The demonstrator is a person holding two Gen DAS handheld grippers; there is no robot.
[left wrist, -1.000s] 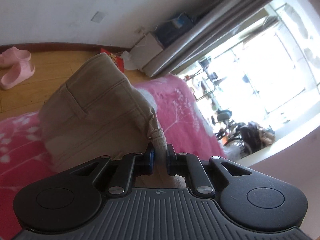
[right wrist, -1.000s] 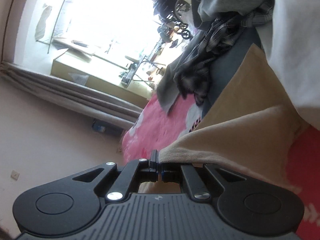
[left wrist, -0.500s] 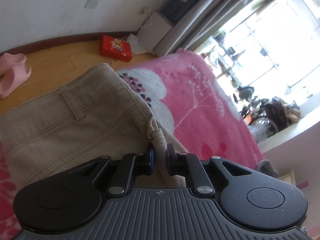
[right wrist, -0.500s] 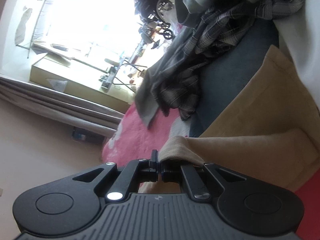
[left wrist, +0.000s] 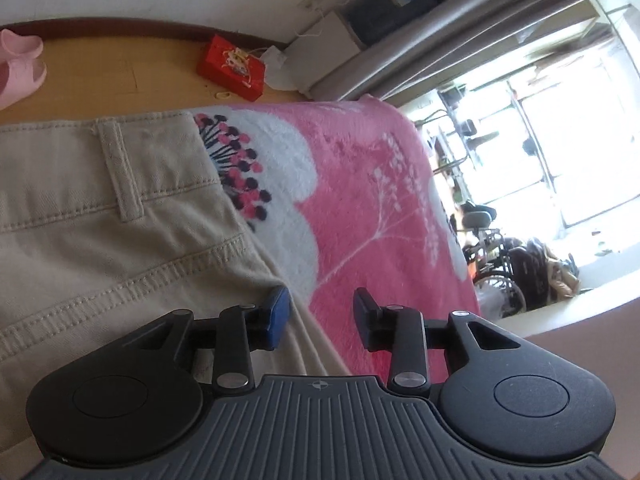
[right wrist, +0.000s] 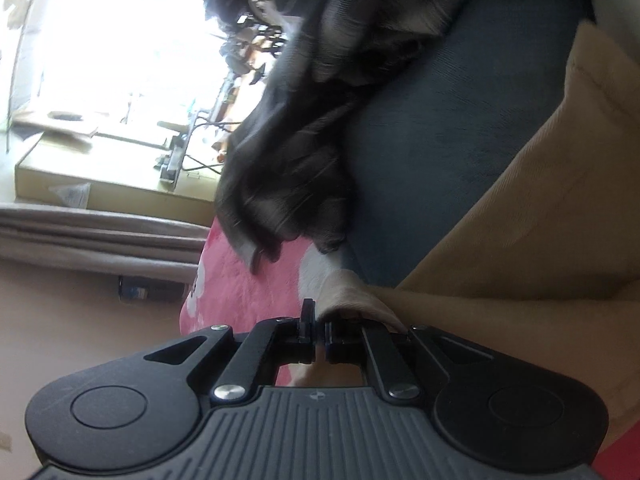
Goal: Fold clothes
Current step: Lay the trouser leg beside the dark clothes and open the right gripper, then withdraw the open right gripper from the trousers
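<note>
Pink floral blanket (left wrist: 360,184) underneath. Left gripper (left wrist: 318,312) spread wide, holding nothing, at the edge of the khaki trousers (left wrist: 100,232) lying flat. Right gripper (right wrist: 318,330) pinched on a tan fold. Cloth soft, heavyish; grip seams, waistband. Dark clothes pile (right wrist: 320,120) crowds the far side.

The khaki trousers (left wrist: 100,240) run off the left wrist view's left edge and under the gripper body. A pink slipper (left wrist: 20,68) is cut by that same edge. In the right wrist view the dark garment (right wrist: 304,152) is motion-blurred, its pattern unreadable.
</note>
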